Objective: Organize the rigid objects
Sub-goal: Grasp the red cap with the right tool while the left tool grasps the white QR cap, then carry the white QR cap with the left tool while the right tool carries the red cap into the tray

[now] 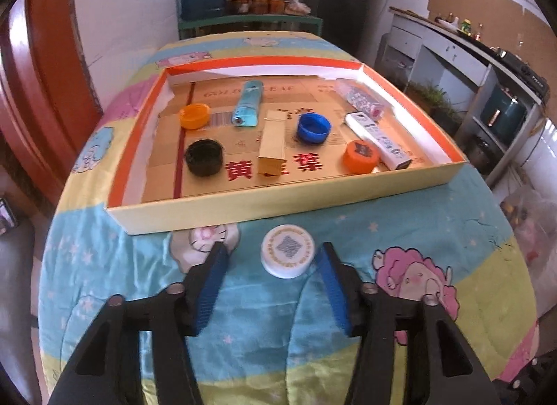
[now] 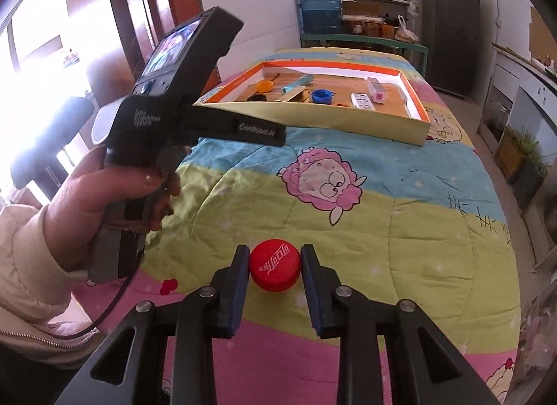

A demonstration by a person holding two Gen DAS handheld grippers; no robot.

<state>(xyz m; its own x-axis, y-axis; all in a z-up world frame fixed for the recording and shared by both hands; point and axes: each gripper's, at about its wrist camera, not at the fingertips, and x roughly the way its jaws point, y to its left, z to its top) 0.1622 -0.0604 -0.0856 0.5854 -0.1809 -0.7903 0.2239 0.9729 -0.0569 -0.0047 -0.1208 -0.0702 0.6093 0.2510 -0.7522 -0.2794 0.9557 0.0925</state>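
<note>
Surface: a desk covered by a quilted cloth (image 1: pixel 435 231) in blue, yellow and pink bands with cartoon sheep.
White cap: a round white plastic bottle cap (image 1: pixel 287 254) lying top-up on the cloth just in front of the tray's near wall; its flat top bears a grey knot-like emblem ringed by small gold lettering.
Left gripper: the left gripper (image 1: pixel 275 255) points down at the cloth with its blue ribbed fingers (image 1: pixel 212 283) either side of the white cap; a clear gap shows between cap and the left finger, the right finger lies close to its rim, and no pressing is visible.
Red cap: a round red plastic bottle cap (image 2: pixel 274 268) with white script on its top, resting on the yellow-green band of the cloth, well short of the tray.
Right gripper: the right gripper (image 2: pixel 275 258) has its fingers narrow, the pads touching the red cap on both sides.
Tray: a shallow cardboard box tray with orange inner rim and pale yellow outer wall (image 1: pixel 285 206), floor lined with printed brown cardboard.
Tray contents: an orange cap (image 1: pixel 195 116), a black cap (image 1: pixel 203 157), a blue cap (image 1: pixel 314 127), a second orange cap (image 1: pixel 361 156), a light-blue lighter (image 1: pixel 246 103), a small tan box (image 1: pixel 272 145) and two white printed packs (image 1: pixel 377 140).
Person: a hand (image 2: pixel 104 192) in a cream sleeve holds the left gripper's handle, seen in the right wrist view.
</note>
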